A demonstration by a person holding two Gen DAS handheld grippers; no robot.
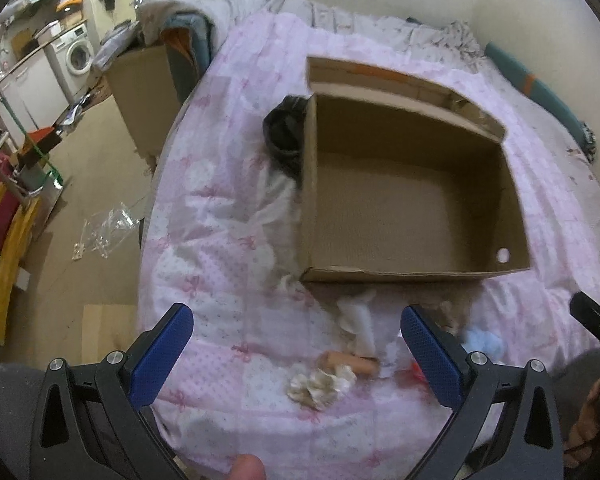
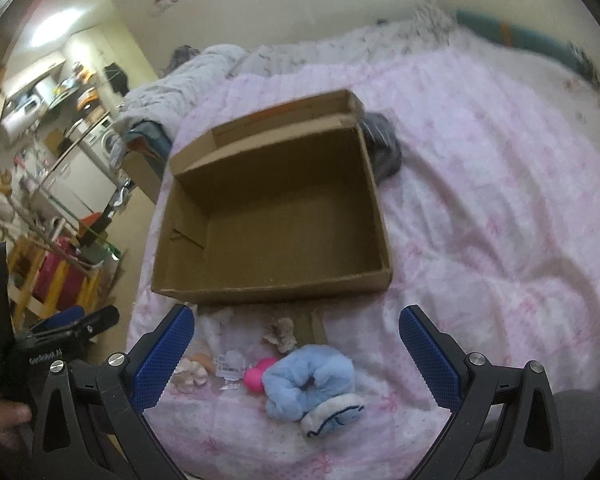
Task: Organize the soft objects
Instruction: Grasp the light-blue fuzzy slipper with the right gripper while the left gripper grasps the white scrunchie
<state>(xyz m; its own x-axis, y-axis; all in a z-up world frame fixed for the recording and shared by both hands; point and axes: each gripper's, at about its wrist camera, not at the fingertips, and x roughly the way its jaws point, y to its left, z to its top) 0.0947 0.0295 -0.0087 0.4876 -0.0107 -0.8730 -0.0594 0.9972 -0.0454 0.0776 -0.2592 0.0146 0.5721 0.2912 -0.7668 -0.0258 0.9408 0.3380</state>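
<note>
1. The right gripper (image 2: 296,356) hung above the pink quilt (image 2: 480,220) with its blue fingers (image 2: 424,348) spread wide and nothing between them. The left gripper (image 1: 296,356) was the same: pads (image 1: 168,352) wide apart, holding nothing.

2. Nearest the right fingers, lying between them and slightly toward the camera, was a light blue plush slipper (image 2: 312,388), curled on itself, with its white cuff closest. A bright pink soft piece (image 2: 256,376) touched it on the left-finger side, and a clear plastic clip (image 2: 232,364) sat just beyond that.

3. Between the left fingers lay a cream ruffled scrunchie (image 1: 320,386), with a tan tube-shaped item (image 1: 348,362) just past it and a white fabric piece (image 1: 356,320) further ahead.

4. The step in hand looked like a first pick, since the open cardboard box (image 2: 272,216) ahead of both grippers was empty. The slipper seemed the best target for the right gripper.

5. To do it well, the fingers should probably drop straight over the thick middle of the slipper, not the cuff, so the plush compresses evenly and does not slide out.

6. The pink piece touching it might be dragged along; closing slightly away from it would help.

7. A dark garment (image 2: 384,148) lay against the far side of the box, beyond reach for now.
</note>
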